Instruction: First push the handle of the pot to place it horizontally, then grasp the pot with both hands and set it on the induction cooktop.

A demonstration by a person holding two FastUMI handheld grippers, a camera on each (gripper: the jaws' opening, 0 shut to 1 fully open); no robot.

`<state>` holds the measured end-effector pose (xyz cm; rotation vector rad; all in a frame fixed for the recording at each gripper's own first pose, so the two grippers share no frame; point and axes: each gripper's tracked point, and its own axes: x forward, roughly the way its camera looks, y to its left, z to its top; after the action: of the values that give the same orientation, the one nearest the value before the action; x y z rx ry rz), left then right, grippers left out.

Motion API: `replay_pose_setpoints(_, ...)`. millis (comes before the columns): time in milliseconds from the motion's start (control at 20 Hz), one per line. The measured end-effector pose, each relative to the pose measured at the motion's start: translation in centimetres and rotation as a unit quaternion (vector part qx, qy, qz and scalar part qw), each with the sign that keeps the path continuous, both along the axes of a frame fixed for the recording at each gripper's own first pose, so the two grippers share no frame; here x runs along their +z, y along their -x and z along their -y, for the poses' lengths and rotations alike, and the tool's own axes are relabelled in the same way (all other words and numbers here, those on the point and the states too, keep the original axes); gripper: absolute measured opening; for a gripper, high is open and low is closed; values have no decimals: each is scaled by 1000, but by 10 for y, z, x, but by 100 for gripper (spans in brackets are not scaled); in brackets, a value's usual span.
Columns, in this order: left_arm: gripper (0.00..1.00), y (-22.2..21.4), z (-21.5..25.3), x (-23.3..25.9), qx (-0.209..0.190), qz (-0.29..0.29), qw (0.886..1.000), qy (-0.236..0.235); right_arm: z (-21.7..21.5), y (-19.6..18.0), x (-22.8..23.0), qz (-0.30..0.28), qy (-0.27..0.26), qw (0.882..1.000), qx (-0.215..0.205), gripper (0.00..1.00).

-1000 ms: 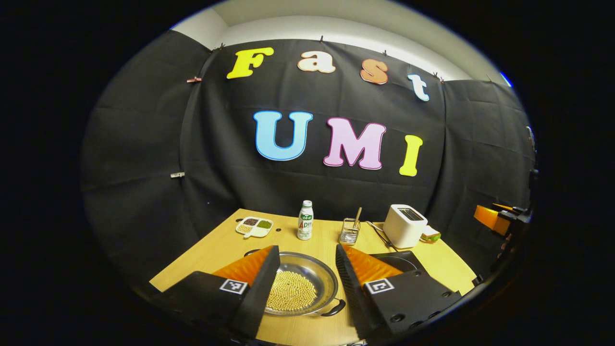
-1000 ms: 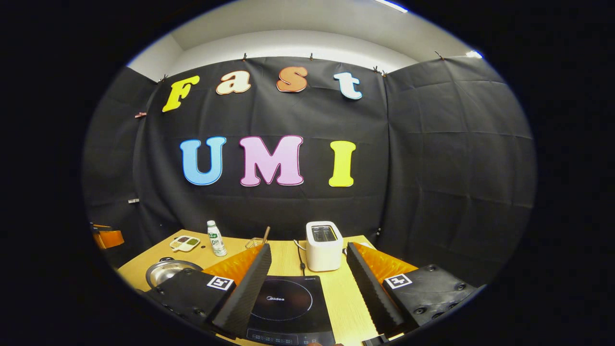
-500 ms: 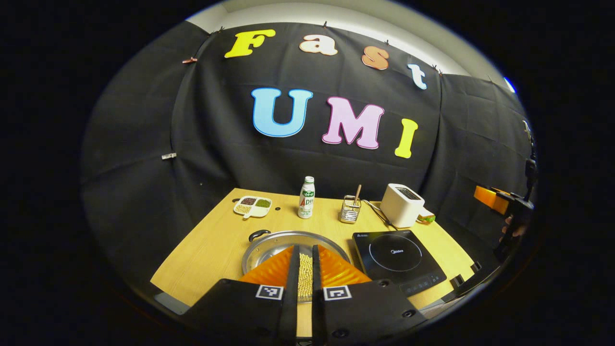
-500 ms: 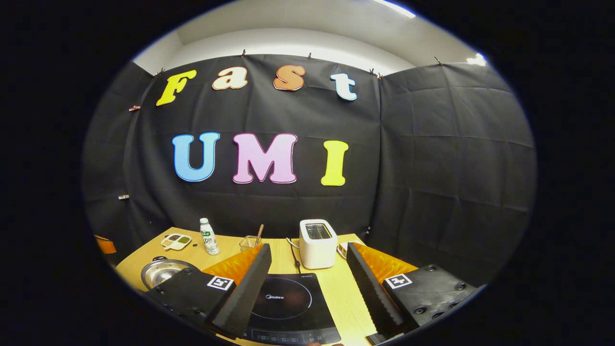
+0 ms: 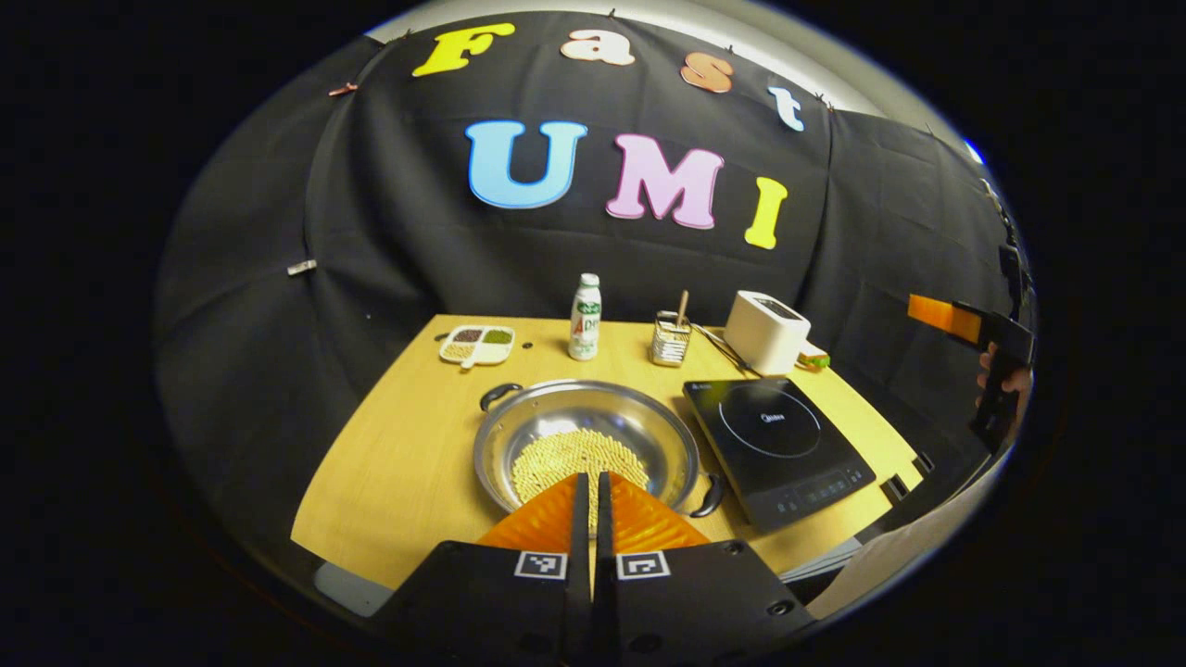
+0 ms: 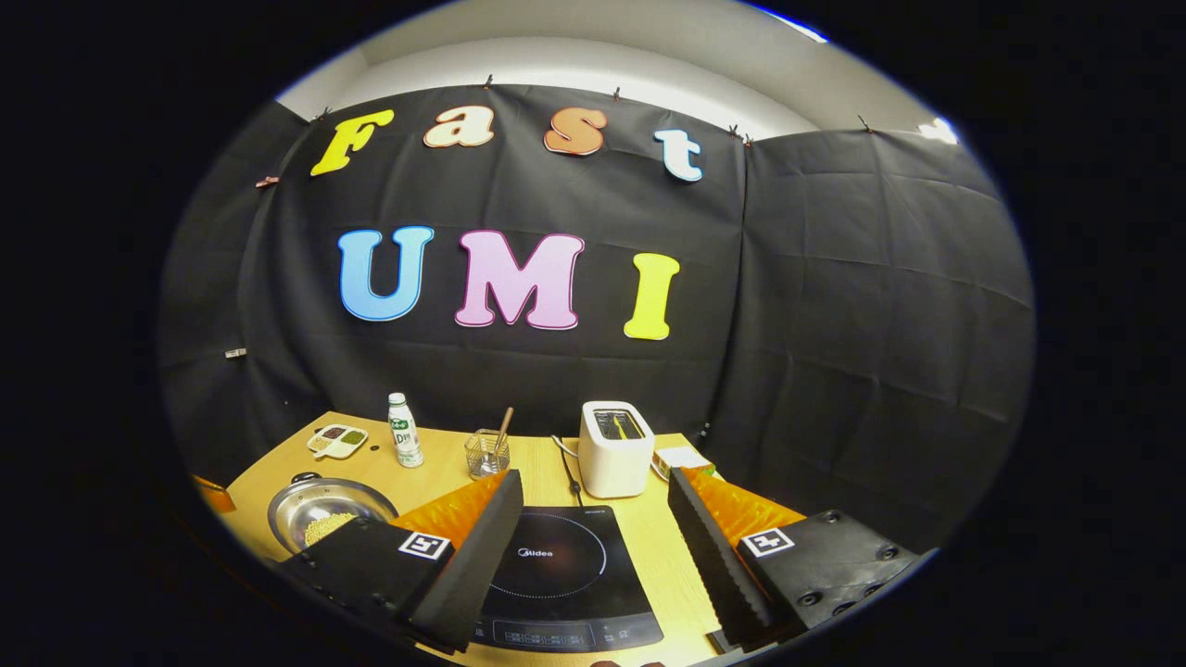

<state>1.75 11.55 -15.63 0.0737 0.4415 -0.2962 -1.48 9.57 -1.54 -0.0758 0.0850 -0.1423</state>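
Note:
A steel pot (image 5: pixel 639 435) holding yellow beans sits mid-table, one black handle (image 5: pixel 500 394) at its far left and the other (image 5: pixel 709 496) at its near right, so they lie on a diagonal. My left gripper (image 5: pixel 591 480) is shut with nothing between its fingers, tips over the pot's near rim. To the pot's right lies the black induction cooktop (image 5: pixel 778 435). My right gripper (image 6: pixel 593 482) stands open above the cooktop (image 6: pixel 556 574), with the pot (image 6: pixel 324 509) far to its left. In the left gripper view the right gripper (image 5: pixel 954 320) shows at the right edge, held by a hand (image 5: pixel 1001 380).
Along the back of the wooden table (image 5: pixel 398 463) stand a divided dish (image 5: pixel 474 343), a white bottle (image 5: pixel 584 320), a wire holder with a stick (image 5: pixel 672 338) and a white toaster (image 5: pixel 764 332). The cooktop reaches close to the table's front right edge.
My left gripper has gone from open to shut and drawn back and up, so the whole pot now shows. The right gripper stays open, its view shifted only slightly.

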Motion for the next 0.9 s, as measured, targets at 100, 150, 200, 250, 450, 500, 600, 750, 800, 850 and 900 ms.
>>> replay_pose_setpoints(100,5,2,11,-11,-10,-23,1000,7,-1,-3,-3,-1,2,1000,8,98)
replay_pose_setpoints(150,5,3,17,-18,-11,-39,999,11,0,-5,-4,-1,1,1000,13,98)
replay_pose_setpoints(200,5,3,23,-28,-9,-53,998,12,0,-9,-5,-1,-2,1000,20,98)
replay_pose_setpoints(250,5,3,27,-36,-6,-66,998,7,2,-11,-9,-3,-6,1000,26,98)
replay_pose_setpoints(450,5,3,42,-66,4,-122,993,5,17,-22,-11,-3,-15,999,38,98)
replay_pose_setpoints(500,5,6,48,-73,7,-135,991,8,22,-24,-12,-2,-20,999,38,98)
replay_pose_setpoints(600,5,7,56,-83,7,-153,988,4,33,-28,-14,-4,-31,999,37,98)
replay_pose_setpoints(750,5,7,68,-101,-3,-179,984,-25,48,-32,-23,-16,-49,998,33,98)
replay_pose_setpoints(800,6,6,71,-108,-8,-185,982,-37,51,-32,-25,-20,-55,998,31,98)
replay_pose_setpoints(850,6,5,75,-113,-13,-191,980,-47,54,-33,-27,-23,-60,997,31,98)
replay_pose_setpoints(900,6,5,79,-118,-18,-197,979,-57,58,-33,-28,-25,-62,997,30,98)
